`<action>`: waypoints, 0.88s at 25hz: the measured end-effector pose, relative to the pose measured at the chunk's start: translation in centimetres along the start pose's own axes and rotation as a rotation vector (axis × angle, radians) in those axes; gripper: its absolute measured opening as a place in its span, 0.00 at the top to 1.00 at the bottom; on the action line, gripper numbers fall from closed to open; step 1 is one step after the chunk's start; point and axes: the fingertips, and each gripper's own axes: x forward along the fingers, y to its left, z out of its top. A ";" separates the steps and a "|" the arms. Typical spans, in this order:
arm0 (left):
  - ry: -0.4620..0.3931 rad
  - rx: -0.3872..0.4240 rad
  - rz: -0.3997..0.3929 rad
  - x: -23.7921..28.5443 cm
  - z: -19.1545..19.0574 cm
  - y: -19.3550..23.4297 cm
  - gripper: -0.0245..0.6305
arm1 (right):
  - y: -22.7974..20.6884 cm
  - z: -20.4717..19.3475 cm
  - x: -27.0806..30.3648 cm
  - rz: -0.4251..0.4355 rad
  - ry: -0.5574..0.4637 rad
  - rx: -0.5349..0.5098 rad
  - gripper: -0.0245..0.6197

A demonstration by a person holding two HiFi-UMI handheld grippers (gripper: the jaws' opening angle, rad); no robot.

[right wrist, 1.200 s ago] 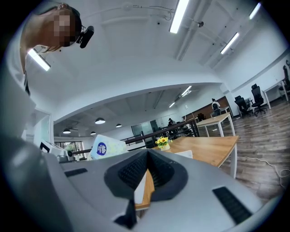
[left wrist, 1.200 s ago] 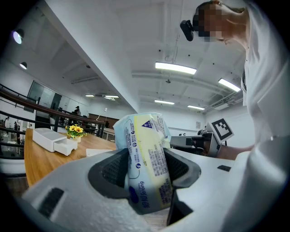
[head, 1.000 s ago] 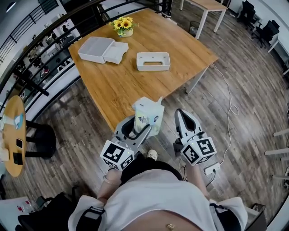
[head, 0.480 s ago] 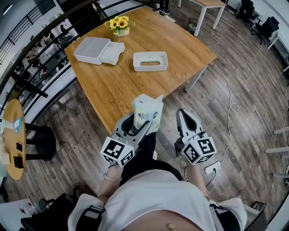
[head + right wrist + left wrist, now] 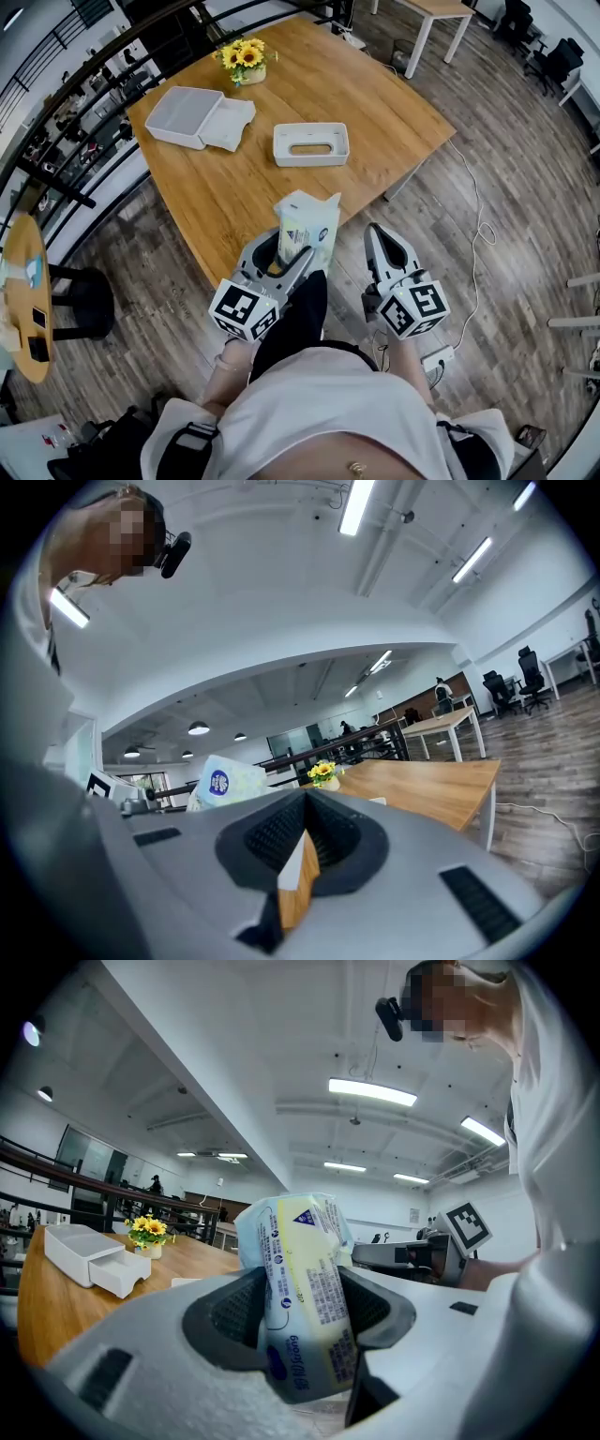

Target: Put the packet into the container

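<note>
Left gripper (image 5: pixel 287 255) clamps the soft packet (image 5: pixel 307 220) beside the wooden table (image 5: pixel 375 103); right gripper (image 5: pixel 383 244) closed, empty; white container (image 5: pixel 311 143) well apart, not yet filled.

A pot of sunflowers (image 5: pixel 240 60) is standing at the far corner of the wooden desk (image 5: pixel 375 103). Near the desk's left edge a white box (image 5: pixel 197 116) is sitting with what looks like a drawer pulled out of one side, though it is too small to be sure. Off the desk's right corner a white cable (image 5: pixel 476 220) is looping across the plank floor (image 5: pixel 525 187) toward a power strip (image 5: pixel 437 357) lying there. Beyond the left edge a black railing (image 5: pixel 84 103) is running past, and a round wooden side table (image 5: pixel 26 281) is standing beside a black stool (image 5: pixel 84 300). A second desk (image 5: pixel 436 11) and black office chairs (image 5: pixel 553 66) are standing at the far right.
</note>
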 end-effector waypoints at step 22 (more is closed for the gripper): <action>0.177 0.183 -0.112 15.2 2.8 15.0 0.62 | -10.5 3.2 15.6 0.001 0.070 0.051 0.95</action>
